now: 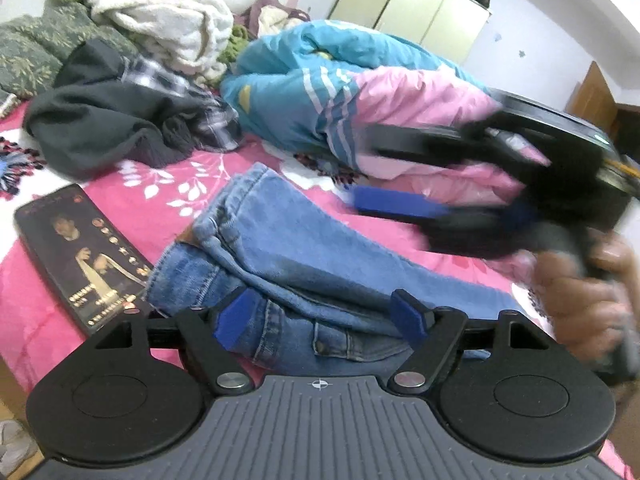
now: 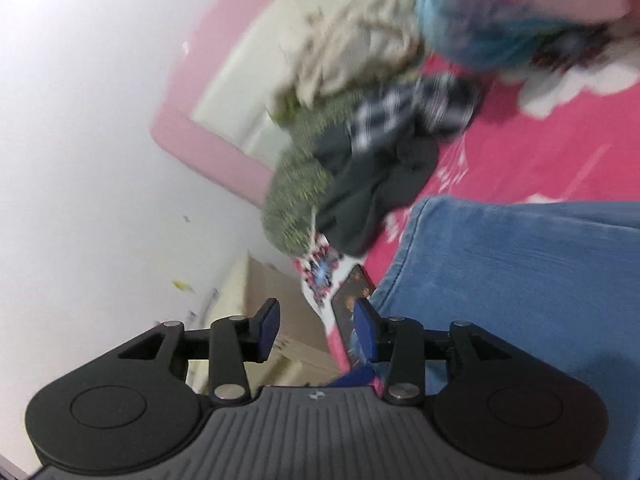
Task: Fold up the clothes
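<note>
The bed (image 1: 168, 208), spread with a pink floral sheet, filled the left wrist view; unfolded clothes lay heaped from 10 to 2 o'clock: a blue-and-pink jacket (image 1: 320, 92), a black garment (image 1: 104, 120) and a cream knit (image 1: 168, 20). The jeans (image 1: 288, 256), already doubled lengthwise, ran from 6 towards 12 o'clock at centre, a dark printed box (image 1: 80, 256) just beside them at 8 o'clock. The step in hand appeared to be a further fold of the jeans. The left gripper (image 1: 324, 316) stood wide, its blue pads either side of the waistband without pressing. The right gripper (image 1: 372, 168), at 3 o'clock, was motion-blurred; its own view showed the jaws part-open and empty. The next move probably called for both tongs to close on the denim's near end. Blur hid the right fingertips (image 1: 384, 204), and the jeans' hems were not distinguishable.
</note>
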`<state>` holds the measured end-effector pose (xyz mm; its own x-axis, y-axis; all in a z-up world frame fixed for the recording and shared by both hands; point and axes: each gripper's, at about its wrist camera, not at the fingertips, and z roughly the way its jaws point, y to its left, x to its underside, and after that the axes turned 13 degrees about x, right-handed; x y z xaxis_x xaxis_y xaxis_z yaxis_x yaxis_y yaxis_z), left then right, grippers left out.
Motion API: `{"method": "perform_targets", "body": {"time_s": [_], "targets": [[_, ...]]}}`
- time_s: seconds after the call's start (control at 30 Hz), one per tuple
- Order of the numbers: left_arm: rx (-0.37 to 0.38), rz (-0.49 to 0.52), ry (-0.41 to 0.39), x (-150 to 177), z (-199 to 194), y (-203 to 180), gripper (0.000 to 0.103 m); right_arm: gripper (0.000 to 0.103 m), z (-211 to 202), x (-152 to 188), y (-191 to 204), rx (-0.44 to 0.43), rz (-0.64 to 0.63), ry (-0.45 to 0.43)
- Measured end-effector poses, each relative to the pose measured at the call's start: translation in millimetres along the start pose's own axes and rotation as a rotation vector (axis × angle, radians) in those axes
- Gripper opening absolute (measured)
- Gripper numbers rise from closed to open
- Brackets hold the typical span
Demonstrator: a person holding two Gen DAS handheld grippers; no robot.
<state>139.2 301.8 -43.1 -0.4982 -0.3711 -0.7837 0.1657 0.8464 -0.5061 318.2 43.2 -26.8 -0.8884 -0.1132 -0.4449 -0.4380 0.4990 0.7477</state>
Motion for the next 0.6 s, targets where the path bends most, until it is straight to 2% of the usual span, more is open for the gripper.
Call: {"method": "perform_targets", "body": {"time_s": [0.13,0.23,0.27,0.33,0.37,0.47,0.6], "targets": [[-0.009,-0.011,-0.02,2,-12,-3,0.078,0.046,-100,32,-30,0.027,0.109,-0.157],[0.043,-0.057,-0.023,10,-19,-4,0.08,0.053,-182,69,-64,0.094,0.225,-0.307],[0.069,-0.075,-0.022,14,-20,-5,0.081,0.06,-205,82,-78,0.121,0.267,-0.351],[0.115,-0.106,-0.001,23,-16,-7,0.082,0.062,-244,106,-106,0.195,0.355,-0.413],[0.136,-0.121,0.017,27,-12,-8,0.082,0.063,-259,116,-121,0.242,0.401,-0.43],[0.158,-0.179,0.068,38,6,-10,0.082,0.063,-274,135,-157,0.374,0.509,-0.393],[0.163,-0.278,0.073,46,25,-4,0.082,0.063,-258,136,-193,0.424,0.574,-0.334]]}}
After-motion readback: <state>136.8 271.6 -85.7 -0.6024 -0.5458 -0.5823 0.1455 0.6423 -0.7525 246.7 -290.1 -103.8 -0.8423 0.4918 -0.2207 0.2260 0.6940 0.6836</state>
